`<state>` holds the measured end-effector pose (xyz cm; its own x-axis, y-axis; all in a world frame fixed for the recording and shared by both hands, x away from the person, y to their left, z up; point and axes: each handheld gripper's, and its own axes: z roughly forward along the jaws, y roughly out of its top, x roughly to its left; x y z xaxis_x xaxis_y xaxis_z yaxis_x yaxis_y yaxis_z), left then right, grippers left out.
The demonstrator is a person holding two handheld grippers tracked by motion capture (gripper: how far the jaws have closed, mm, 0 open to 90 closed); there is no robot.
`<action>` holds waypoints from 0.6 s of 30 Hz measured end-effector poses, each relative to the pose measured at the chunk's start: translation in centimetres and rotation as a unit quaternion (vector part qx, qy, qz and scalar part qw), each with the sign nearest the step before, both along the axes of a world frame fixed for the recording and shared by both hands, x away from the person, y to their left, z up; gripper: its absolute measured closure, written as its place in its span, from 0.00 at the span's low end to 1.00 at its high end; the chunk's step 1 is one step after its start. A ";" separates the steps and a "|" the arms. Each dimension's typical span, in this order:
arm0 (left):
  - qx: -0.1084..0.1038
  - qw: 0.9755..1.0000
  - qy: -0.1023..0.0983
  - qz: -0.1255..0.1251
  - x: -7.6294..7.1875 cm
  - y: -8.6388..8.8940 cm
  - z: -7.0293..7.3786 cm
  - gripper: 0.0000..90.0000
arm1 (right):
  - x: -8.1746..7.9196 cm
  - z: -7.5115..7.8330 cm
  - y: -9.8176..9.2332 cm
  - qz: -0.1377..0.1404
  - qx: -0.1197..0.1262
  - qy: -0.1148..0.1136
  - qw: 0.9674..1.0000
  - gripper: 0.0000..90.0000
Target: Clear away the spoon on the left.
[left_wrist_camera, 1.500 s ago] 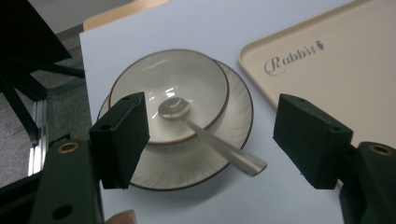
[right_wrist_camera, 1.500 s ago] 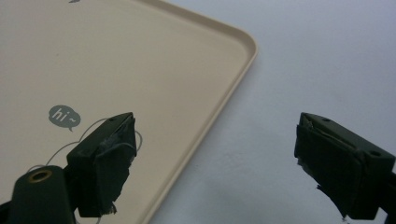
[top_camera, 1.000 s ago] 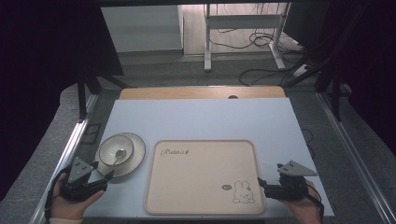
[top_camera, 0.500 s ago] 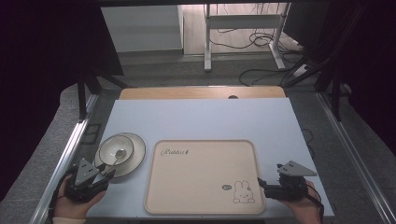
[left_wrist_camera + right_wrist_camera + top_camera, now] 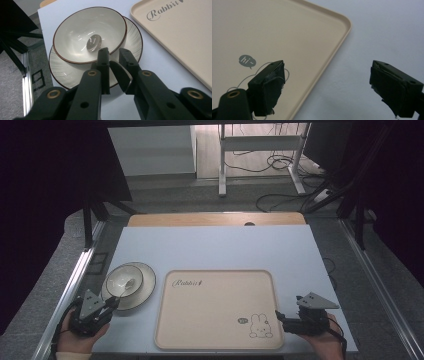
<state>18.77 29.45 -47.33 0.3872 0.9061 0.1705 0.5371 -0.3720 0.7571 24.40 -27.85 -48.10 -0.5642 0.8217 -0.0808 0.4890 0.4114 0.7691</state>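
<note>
Right now left gripper (image 5: 113, 51) jaws have just been closing, now narrow; bowl (image 5: 82, 32) rim dead ahead at the tips, grip unclear. Right gripper (image 5: 328, 66) wide, empty, farther off.

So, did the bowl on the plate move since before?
No. In the high view the bowl sits on the plate at the same spot left of the tray, while the left tool has just been closing on its rim.

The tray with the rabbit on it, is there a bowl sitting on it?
No, the tray is bare; the bowl sits on a plate beside it.
</note>
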 end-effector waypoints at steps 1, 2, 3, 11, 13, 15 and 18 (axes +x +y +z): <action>0.000 1.000 -0.001 0.001 0.0 0.0 0.0 0.91 | 0.0 0.0 0.0 0.000 0.001 -0.001 1.000 0.15; 0.000 1.000 -0.002 0.003 0.0 0.1 0.0 0.93 | 0.0 0.1 0.0 0.000 0.001 -0.001 1.000 0.15; -0.001 1.000 -0.004 0.005 0.0 0.2 0.0 0.94 | 0.0 0.0 0.0 0.000 0.001 -0.001 1.000 0.15; -0.010 1.000 -0.016 0.013 0.1 0.5 0.1 0.99 | 0.0 0.0 0.0 0.000 -0.001 -0.001 1.000 0.15; -0.013 1.000 -0.021 0.013 0.1 0.5 0.2 0.99 | 0.0 0.0 0.0 0.001 -0.002 -0.001 1.000 0.15; -0.014 1.000 -0.023 0.014 0.1 0.5 0.2 0.99 | 0.0 0.0 0.1 0.001 -0.002 -0.002 1.000 0.15; -0.018 0.999 -0.028 0.016 0.0 0.6 0.4 0.99 | 0.1 0.0 0.1 -0.001 -0.001 -0.002 1.000 0.15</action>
